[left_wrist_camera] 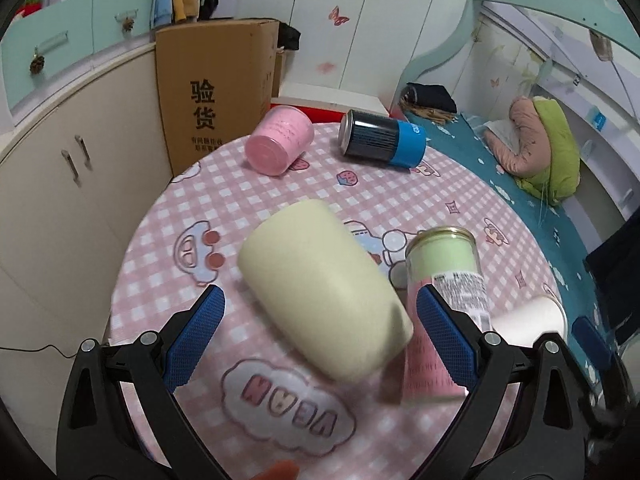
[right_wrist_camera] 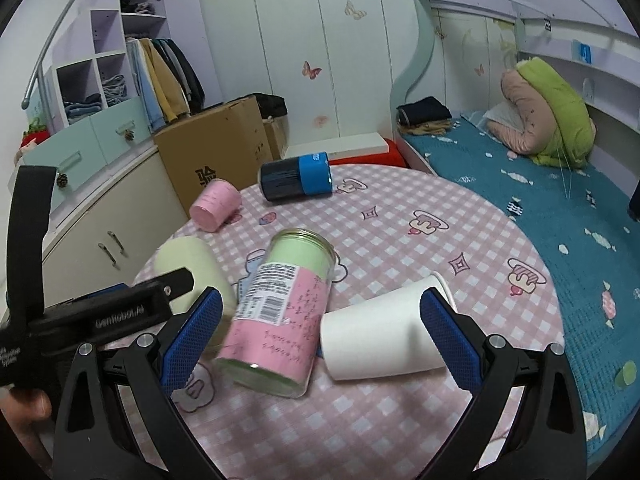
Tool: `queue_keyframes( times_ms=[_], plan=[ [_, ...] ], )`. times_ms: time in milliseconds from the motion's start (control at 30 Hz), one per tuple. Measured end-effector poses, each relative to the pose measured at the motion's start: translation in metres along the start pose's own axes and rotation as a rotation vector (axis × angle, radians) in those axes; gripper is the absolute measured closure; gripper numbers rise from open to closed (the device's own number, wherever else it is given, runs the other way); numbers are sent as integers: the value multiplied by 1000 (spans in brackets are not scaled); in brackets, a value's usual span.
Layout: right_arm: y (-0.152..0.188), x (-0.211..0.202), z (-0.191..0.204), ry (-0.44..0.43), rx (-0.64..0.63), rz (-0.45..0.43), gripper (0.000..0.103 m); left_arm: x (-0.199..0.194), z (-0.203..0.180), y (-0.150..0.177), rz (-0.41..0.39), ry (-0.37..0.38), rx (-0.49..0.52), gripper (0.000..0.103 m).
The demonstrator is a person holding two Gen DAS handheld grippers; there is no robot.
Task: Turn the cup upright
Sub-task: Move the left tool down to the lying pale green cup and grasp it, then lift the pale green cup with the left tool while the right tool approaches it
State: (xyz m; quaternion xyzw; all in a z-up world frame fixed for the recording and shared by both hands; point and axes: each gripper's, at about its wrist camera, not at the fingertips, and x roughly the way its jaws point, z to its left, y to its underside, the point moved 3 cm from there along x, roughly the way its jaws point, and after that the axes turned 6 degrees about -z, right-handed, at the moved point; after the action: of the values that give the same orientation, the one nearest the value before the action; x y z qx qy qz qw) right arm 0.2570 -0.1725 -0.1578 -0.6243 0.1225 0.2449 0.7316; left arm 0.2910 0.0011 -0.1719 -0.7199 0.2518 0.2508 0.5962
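Several cups lie on their sides on the round pink-checked table (left_wrist_camera: 360,208). A cream cup (left_wrist_camera: 320,292) lies between the open fingers of my left gripper (left_wrist_camera: 320,344), base pointing away. A pink-and-green labelled can (left_wrist_camera: 444,304) lies just right of it. In the right wrist view my right gripper (right_wrist_camera: 320,340) is open around the near ends of that can (right_wrist_camera: 284,312) and a white paper cup (right_wrist_camera: 384,328); neither is gripped. The cream cup (right_wrist_camera: 192,272) sits left, partly behind my left gripper's body (right_wrist_camera: 100,316). A pink cup (left_wrist_camera: 280,140) and a black-and-blue can (left_wrist_camera: 380,138) lie at the far side.
A cardboard box (left_wrist_camera: 216,88) and a beige cabinet (left_wrist_camera: 60,184) stand left of the table. A bed with a blue cover (right_wrist_camera: 540,200) runs along the right. White wardrobe doors (right_wrist_camera: 320,60) stand behind.
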Motion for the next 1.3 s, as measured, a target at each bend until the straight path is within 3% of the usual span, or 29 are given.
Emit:
queue_keyframes(
  times_ms=[500, 600, 667, 1300],
  plan=[
    [2, 21, -11, -14, 24, 6, 8, 64, 4, 2, 127, -27, 10, 7],
    [1, 22, -12, -15, 25, 4, 8, 58, 5, 3, 102, -30, 31, 9],
    [1, 22, -12, -14, 25, 5, 8, 53, 3, 3, 91, -5, 44, 17],
    [23, -18, 24, 9, -28, 14, 7, -21, 14, 63, 104, 39, 111, 18]
  ],
)
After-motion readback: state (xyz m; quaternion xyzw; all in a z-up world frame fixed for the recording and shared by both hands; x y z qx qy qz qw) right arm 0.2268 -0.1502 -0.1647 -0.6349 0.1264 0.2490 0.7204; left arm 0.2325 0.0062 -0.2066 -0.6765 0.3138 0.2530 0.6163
